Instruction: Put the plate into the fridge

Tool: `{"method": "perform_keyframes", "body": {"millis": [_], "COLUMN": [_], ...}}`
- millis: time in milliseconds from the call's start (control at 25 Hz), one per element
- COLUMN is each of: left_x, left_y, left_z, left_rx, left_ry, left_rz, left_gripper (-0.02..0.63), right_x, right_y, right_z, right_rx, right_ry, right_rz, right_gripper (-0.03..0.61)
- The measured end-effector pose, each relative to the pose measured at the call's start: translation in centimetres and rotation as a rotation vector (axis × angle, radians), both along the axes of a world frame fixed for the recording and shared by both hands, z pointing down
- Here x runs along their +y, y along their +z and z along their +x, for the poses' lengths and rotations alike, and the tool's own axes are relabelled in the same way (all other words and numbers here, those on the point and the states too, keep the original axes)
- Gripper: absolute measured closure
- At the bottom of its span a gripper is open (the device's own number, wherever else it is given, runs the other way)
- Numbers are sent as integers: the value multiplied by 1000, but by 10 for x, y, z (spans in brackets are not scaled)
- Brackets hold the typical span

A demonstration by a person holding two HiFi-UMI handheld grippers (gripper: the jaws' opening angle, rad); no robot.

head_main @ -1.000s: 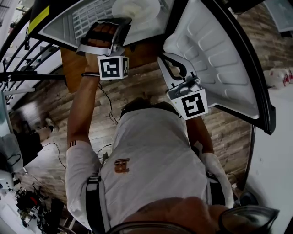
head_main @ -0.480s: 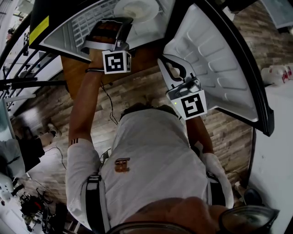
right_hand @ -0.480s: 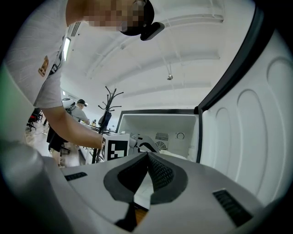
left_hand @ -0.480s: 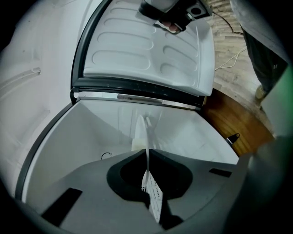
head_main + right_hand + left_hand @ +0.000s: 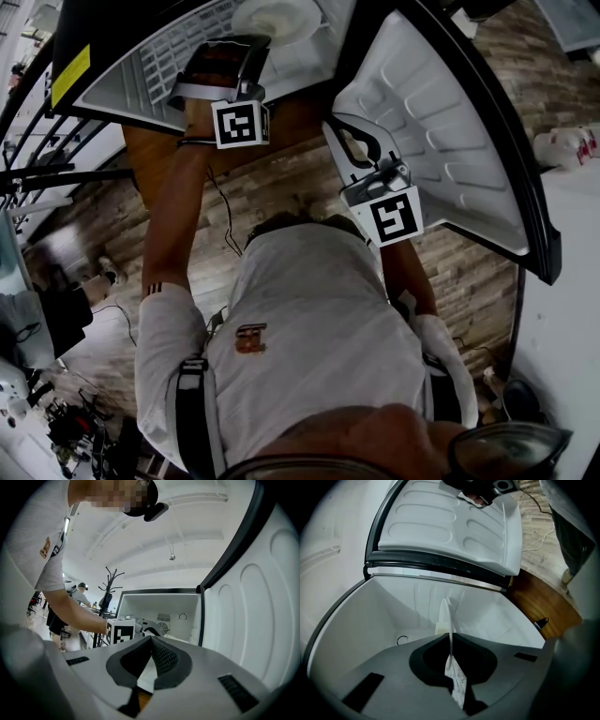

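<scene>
Left gripper (image 5: 451,665) clamps plate (image 5: 448,618) rim, edged slightly deeper into fridge (image 5: 370,620) (I think; unreleased). Right gripper (image 5: 150,654) jaws together, empty.

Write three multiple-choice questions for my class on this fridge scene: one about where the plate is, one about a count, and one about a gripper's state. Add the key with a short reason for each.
1. Where is the round white plate?
A) On the wooden floor
B) Reaching into the open white fridge
C) On a table beside the person

2. How many grippers hold the plate?
A) None
B) One
C) Two

3. What state is the right gripper in?
A) Open around the plate
B) Shut on a cup
C) Shut with nothing between its jaws

Key:
1 B, since the left gripper view shows the plate standing on edge inside the fridge's white walls.
2 B, since only the left gripper is clamped on the plate's rim.
3 C, since the right gripper's own view shows its jaws meeting, with nothing between them, away from the plate.
</scene>
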State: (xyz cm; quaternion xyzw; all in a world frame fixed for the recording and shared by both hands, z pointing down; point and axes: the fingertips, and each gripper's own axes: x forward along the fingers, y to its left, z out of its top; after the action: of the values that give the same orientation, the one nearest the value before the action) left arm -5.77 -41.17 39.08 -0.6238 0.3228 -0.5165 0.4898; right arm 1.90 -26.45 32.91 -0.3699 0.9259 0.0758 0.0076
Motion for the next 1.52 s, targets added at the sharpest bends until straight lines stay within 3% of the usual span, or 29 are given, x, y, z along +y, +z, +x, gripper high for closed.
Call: {"method": "perform_keyframes", "body": {"millis": [440, 1240, 1520], "left_x": [-12, -2, -1], "left_y": [-4, 2, 3], "left_z": [1, 15, 17], "left_rx": [-16, 25, 16], "left_ry": [-39, 52, 68], "left_rz": [-26, -161, -169], "left_gripper": [586, 563, 546], "right_x": [-1, -8, -7], "right_y": [5, 8, 9], "right_z": [1, -2, -3], "right_rx": [-10, -21, -21], "right_ry": [7, 18, 31], "right_rz": [-11, -11, -9], "right_gripper": [546, 546, 546]}}
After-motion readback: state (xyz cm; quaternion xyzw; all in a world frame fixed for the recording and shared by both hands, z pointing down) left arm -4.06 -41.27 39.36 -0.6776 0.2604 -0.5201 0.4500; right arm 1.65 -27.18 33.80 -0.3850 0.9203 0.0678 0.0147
